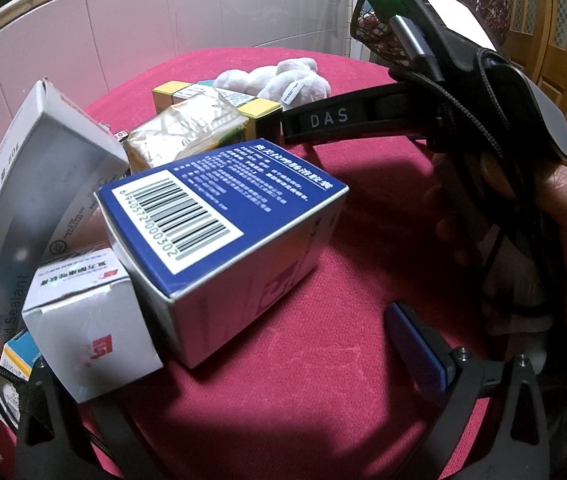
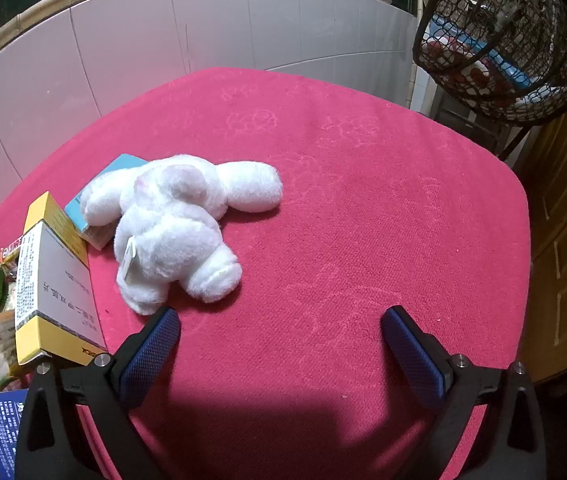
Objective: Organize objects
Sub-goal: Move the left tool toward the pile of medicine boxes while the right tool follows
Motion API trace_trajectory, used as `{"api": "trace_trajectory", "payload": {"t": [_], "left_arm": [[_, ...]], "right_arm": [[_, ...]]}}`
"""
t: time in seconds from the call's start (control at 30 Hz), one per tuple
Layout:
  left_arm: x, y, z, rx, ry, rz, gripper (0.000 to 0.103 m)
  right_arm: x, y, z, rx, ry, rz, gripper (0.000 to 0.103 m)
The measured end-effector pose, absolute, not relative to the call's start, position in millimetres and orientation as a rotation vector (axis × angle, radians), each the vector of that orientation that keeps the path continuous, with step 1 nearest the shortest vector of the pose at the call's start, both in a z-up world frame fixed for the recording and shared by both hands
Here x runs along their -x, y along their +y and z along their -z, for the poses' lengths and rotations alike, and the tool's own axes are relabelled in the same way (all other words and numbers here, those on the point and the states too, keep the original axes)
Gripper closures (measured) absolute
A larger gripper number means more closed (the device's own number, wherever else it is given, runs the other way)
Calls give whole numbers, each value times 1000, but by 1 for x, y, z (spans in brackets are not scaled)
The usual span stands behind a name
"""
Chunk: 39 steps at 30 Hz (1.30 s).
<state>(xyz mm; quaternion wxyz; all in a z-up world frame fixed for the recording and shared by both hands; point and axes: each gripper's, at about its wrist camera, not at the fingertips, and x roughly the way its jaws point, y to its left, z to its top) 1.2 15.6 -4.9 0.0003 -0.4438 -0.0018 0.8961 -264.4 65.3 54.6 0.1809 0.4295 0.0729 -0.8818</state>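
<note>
Two tongs stand fully open and empty over the counter with the crimson towelling cover [image 2: 363,208]. Right tongs [image 2: 281,334] hover just short of the white plush toy [image 2: 171,232], which lies partly over a light blue carton [image 2: 117,168]. Left tongs [image 1: 219,360] face the blue-and-white barcoded carton [image 1: 219,240], tilted on a heap of boxes at the counter's left. Judgement: the next grasp looks to be the toy. Advise centring on its soft body, closing gently, and lifting clear of the yellow-ended white carton [image 2: 53,284] beside it.
</note>
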Motion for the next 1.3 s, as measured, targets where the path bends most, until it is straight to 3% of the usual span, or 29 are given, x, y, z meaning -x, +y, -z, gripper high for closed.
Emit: {"api": "trace_trajectory", "payload": {"t": [0.8,1.03,1.2,1.3], "left_arm": [[5,18,6,1395,-4,-2813,0],[5,22,8,1395,-3,-2814,0],[-9,27,4,1379,-10,-2815,0],[-29,9,-28,1255,-69,-2848,0]], "right_arm": [[264,77,-57,-1235,159,2457,0],[263,113,-68,-1191,-63,2376,0],[248,124,-90,-1022,-106,2348,0],[241,128,-104,-967,-150,2327,0]]}}
